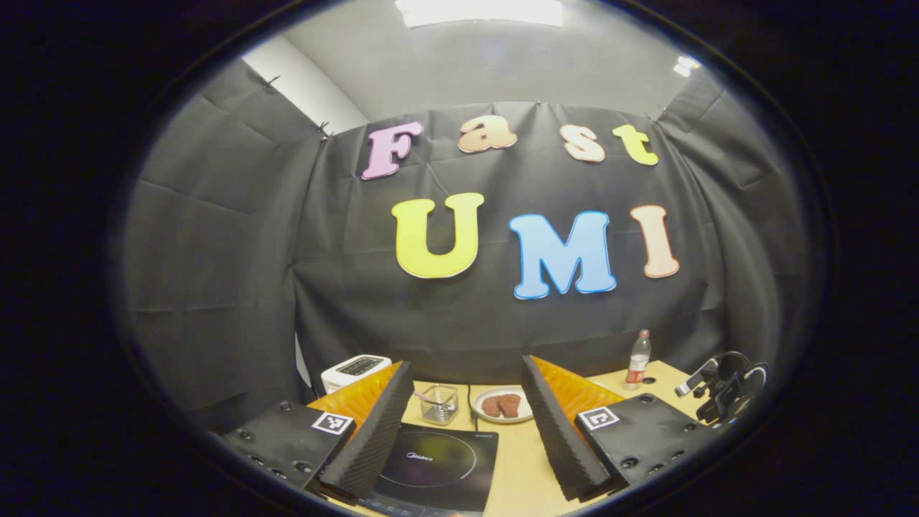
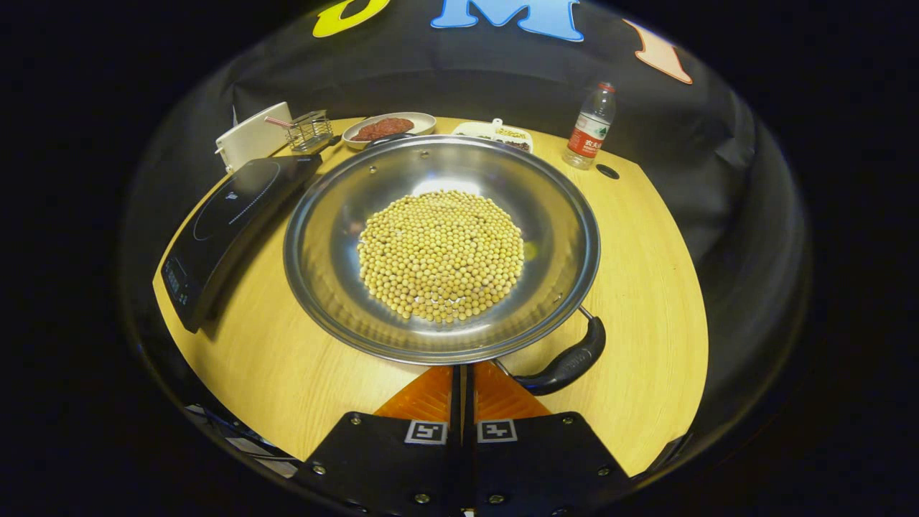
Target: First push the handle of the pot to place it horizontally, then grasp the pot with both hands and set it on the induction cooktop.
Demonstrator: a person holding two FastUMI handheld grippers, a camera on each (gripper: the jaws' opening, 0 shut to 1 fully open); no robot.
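A wide steel pot [image 2: 323,237] holding a heap of soybeans [image 2: 441,251] stands in the middle of the wooden table in the right gripper view. Its black loop handle [image 2: 567,362] sticks out at the near right rim, and a second handle [image 2: 391,138] peeks over the far rim. My right gripper [image 2: 463,377] is shut, fingers together with nothing between them, tips at the pot's near rim just left of the black handle. The black induction cooktop [image 2: 230,215] lies left of the pot. My left gripper [image 1: 465,366] is held open and raised, above the cooktop [image 1: 438,467].
Along the table's far edge stand a white toaster [image 2: 251,140], a wire basket [image 2: 310,129], a plate of meat [image 2: 388,128], a white dish [image 2: 495,133] and a water bottle [image 2: 590,126]. The other gripper [image 1: 721,391] shows at the right in the left gripper view.
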